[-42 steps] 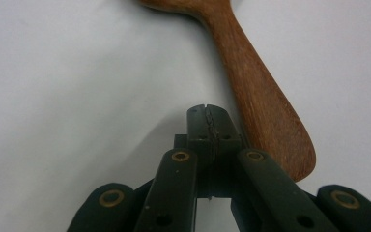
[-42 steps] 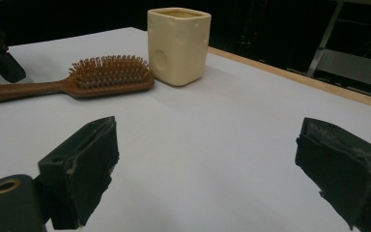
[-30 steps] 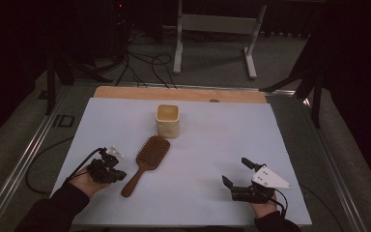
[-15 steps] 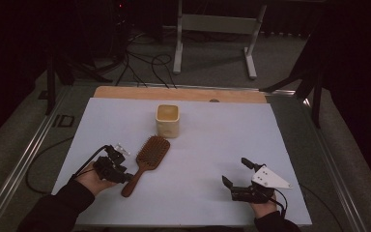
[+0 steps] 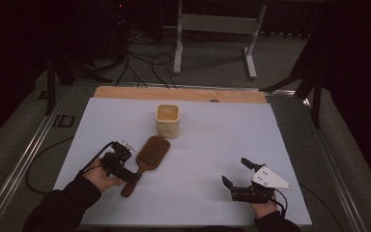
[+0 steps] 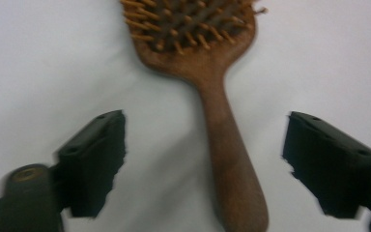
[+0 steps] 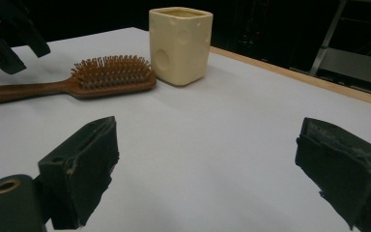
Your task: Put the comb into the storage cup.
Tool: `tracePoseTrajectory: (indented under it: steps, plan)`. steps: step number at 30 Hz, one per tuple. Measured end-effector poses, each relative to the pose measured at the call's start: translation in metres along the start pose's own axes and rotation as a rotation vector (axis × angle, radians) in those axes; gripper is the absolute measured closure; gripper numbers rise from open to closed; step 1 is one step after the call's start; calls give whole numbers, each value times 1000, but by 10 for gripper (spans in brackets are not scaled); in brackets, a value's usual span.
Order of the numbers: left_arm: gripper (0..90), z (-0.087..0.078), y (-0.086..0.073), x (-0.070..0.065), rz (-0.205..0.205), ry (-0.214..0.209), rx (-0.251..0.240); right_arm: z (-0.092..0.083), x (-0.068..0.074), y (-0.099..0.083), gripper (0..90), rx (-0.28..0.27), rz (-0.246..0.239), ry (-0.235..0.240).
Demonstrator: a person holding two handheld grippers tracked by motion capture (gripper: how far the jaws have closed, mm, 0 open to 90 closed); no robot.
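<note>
the left gripper [image 5: 128,166] is hovering just left of the wooden hairbrush [image 5: 145,162], over the handle end, and its jaws have just been opening. in the left gripper view the hairbrush handle is lying between the two black jaws with bare white sheet on either side, so nothing is being pinched. the hairbrush is lying flat on the white table [image 5: 212,140], bristles up, its head pointing toward the cream cup [image 5: 167,121], which is standing upright just beyond the hairbrush's head. well to the right of the hairbrush, the right gripper [image 5: 235,175] is sitting low with its jaws wide apart, holding nothing.
</note>
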State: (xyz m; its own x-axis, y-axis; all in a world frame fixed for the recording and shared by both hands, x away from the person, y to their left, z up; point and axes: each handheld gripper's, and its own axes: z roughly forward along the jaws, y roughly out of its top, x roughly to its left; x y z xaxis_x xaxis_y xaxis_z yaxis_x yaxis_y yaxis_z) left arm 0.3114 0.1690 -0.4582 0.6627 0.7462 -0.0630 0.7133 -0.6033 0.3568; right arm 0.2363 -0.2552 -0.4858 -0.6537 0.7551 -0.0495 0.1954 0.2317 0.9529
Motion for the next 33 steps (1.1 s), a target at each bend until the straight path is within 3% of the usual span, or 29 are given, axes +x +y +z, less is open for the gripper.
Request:
tracePoseTrajectory:
  steps: [2,7,15,33]
  plan:
    - [154,0,1,0,2,-10,-3,0,0,0,79,-1,1,-1]
    - [14,0,5,-1,-13,10,-6,0,0,0,78,-1,0,1]
    - [3,9,10,-2,-36,51,20,0,0,0,79,-1,-2,2]
    - [17,32,18,-4,-104,17,88,0,2,0,78,2,-5,0]
